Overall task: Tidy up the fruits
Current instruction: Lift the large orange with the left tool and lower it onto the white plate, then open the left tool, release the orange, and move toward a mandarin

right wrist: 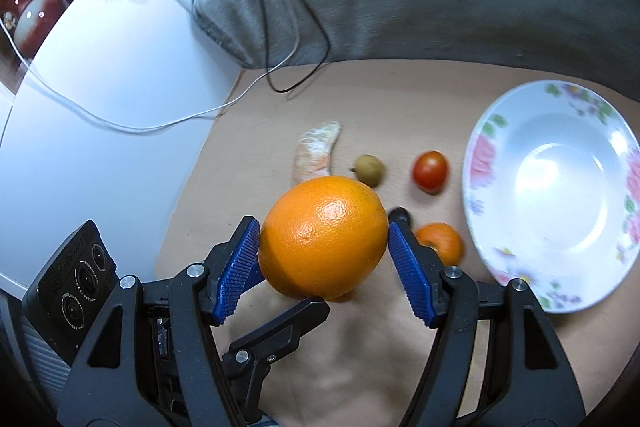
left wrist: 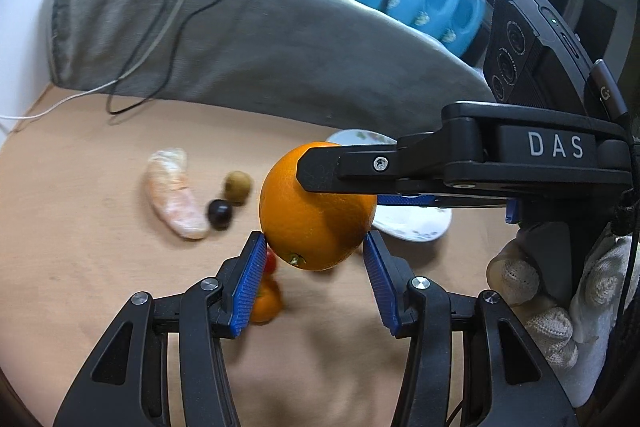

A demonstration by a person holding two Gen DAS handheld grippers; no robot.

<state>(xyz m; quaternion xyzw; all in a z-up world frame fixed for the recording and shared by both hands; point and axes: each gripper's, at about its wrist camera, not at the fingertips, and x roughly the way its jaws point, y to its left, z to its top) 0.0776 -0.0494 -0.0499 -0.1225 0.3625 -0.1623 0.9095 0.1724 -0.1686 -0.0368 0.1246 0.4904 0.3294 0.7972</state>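
Tan tabletop (right wrist: 400, 99): plate (right wrist: 500, 267) empty, five small fruits loose. Right gripper (right wrist: 324, 247) clamps the orange (right wrist: 324, 239); left gripper (left wrist: 316, 255) flanks it, half-spread. Barely begun.

Each handheld gripper had a black plastic frame with silver screw heads at its joints. The left gripper (left wrist: 316, 277) and the right gripper (right wrist: 324, 265) each carried ribbed blue pads (left wrist: 249, 283) on both fingers. White letters "DAS" marked one gripper's body, below a black camera block with three round lenses. The person's hand (left wrist: 556, 311) wore a white knitted glove.
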